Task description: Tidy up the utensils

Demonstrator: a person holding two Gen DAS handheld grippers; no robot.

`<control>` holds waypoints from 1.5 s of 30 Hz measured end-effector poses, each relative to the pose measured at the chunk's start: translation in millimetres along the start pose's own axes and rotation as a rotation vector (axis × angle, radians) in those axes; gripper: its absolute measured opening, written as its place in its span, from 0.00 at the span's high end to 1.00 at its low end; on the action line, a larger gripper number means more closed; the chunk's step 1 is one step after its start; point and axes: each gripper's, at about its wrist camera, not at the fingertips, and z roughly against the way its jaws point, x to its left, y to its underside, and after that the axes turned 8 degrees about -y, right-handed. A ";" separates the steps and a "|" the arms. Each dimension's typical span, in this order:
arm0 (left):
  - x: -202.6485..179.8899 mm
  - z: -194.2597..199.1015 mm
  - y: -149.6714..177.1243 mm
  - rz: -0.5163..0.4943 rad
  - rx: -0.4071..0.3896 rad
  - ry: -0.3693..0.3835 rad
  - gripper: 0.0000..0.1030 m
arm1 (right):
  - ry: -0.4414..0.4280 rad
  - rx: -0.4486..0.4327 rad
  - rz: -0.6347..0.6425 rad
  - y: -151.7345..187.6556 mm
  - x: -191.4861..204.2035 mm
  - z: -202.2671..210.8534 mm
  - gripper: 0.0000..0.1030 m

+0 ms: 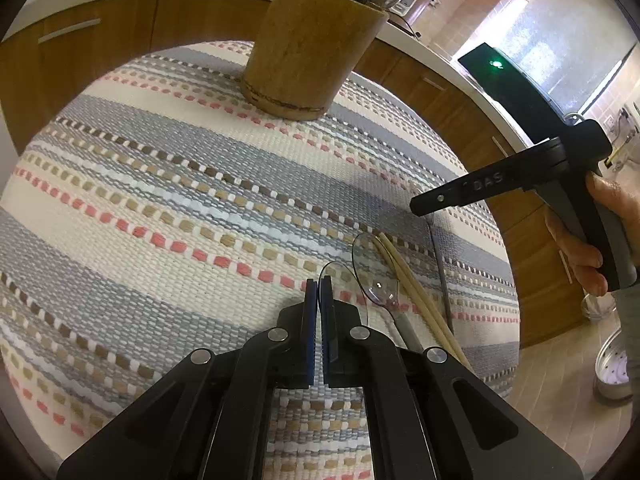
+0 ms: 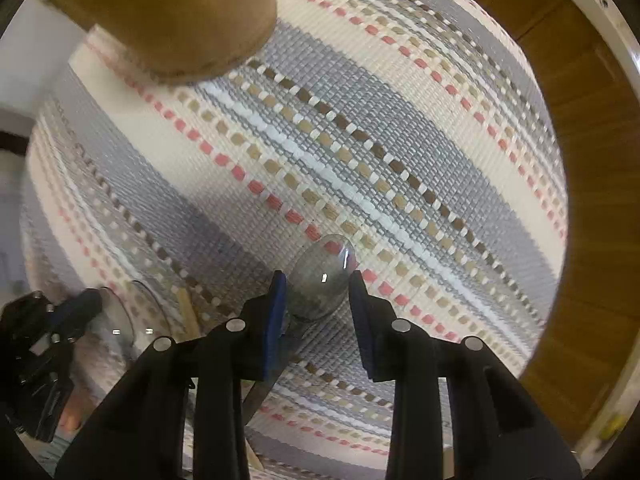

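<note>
The mat [image 1: 168, 184] is coarse woven cloth, matt and ribbed. At twelve o'clock the holder [image 1: 308, 52] is rough, dull wood. At four o'clock lie glossy clear plastic spoons [image 1: 376, 272] and smooth pale wooden chopsticks [image 1: 416, 296]. Behind, cabinets [image 1: 120, 28] show satin wood grain.

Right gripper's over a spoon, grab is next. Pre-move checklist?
1. Spoon between the right gripper jaws: ok, the bowl sits in the gap.
2. Pads gripping the spoon: not ok, a gap shows at the right pad.
3. Holder upright on the mat: ok.
4. Left gripper shut and apart from the right gripper: ok.
5. Room left in the holder: cannot tell, things already stick out of its top.
6. Chopsticks outside the right jaws: ok.
</note>
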 end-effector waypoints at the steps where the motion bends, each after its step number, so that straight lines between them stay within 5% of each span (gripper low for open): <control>1: 1.0 1.8 -0.4 0.000 -0.001 0.000 1.00 | -0.036 -0.006 -0.010 3.3 -8.8 5.8 0.76; 8: -1.2 8.8 -5.6 -0.004 -0.003 -0.014 1.00 | -0.174 -0.077 -0.008 21.2 -46.0 26.3 0.78; 18: -8.0 4.9 -7.1 -0.008 0.002 -0.021 1.00 | -0.219 -0.131 -0.056 67.0 -109.8 47.1 0.78; 27: -8.3 4.2 -9.1 -0.012 -0.015 -0.022 1.00 | -0.144 -0.084 -0.080 44.7 -87.2 39.8 0.75; 33: -2.7 7.6 -8.3 -0.017 -0.028 -0.001 1.00 | -0.072 -0.035 -0.073 32.9 -65.9 28.9 0.53; 37: 1.4 11.9 -6.2 -0.011 -0.038 0.021 1.00 | 0.086 -0.026 -0.033 26.2 -36.6 19.1 0.61; 39: 2.4 15.5 -5.0 -0.015 -0.043 0.026 1.00 | 0.085 -0.012 -0.012 27.1 -32.4 20.4 0.69; 45: 2.9 28.9 -2.9 -0.024 -0.063 0.030 1.00 | 0.004 -0.050 -0.025 37.1 -47.6 37.1 0.69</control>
